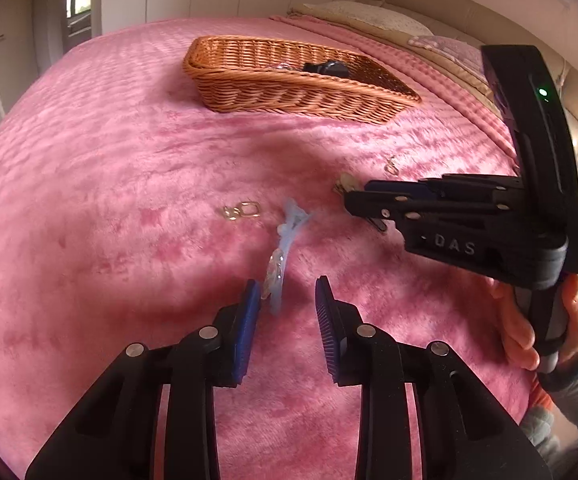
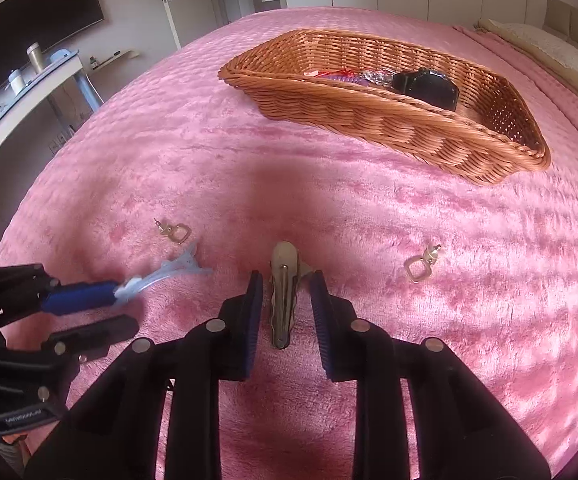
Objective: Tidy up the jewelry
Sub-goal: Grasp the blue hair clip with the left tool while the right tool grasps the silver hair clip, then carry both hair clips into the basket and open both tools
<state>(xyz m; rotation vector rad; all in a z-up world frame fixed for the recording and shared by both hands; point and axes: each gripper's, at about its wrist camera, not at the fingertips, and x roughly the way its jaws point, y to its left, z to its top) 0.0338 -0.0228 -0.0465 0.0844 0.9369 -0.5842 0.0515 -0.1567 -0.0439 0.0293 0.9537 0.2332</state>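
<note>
A light blue hair clip (image 1: pixel 287 240) lies on the pink blanket, its near end between the fingers of my open left gripper (image 1: pixel 287 292); it also shows in the right wrist view (image 2: pixel 169 274). A beige hair clip (image 2: pixel 285 292) lies between the fingers of my open right gripper (image 2: pixel 287 286); in the left wrist view only its tip (image 1: pixel 345 184) shows ahead of that gripper (image 1: pixel 353 204). A gold earring (image 1: pixel 243 211) lies left of the blue clip. A second earring (image 2: pixel 421 266) lies to the right. The wicker basket (image 2: pixel 389 128) holds a black watch (image 2: pixel 427 84) and other jewelry.
The pink blanket (image 1: pixel 109 200) covers the bed. Pillows (image 1: pixel 369 16) lie at the bed's head. A desk with a cup (image 2: pixel 35 58) stands left of the bed. The basket sits beyond the loose items in both views.
</note>
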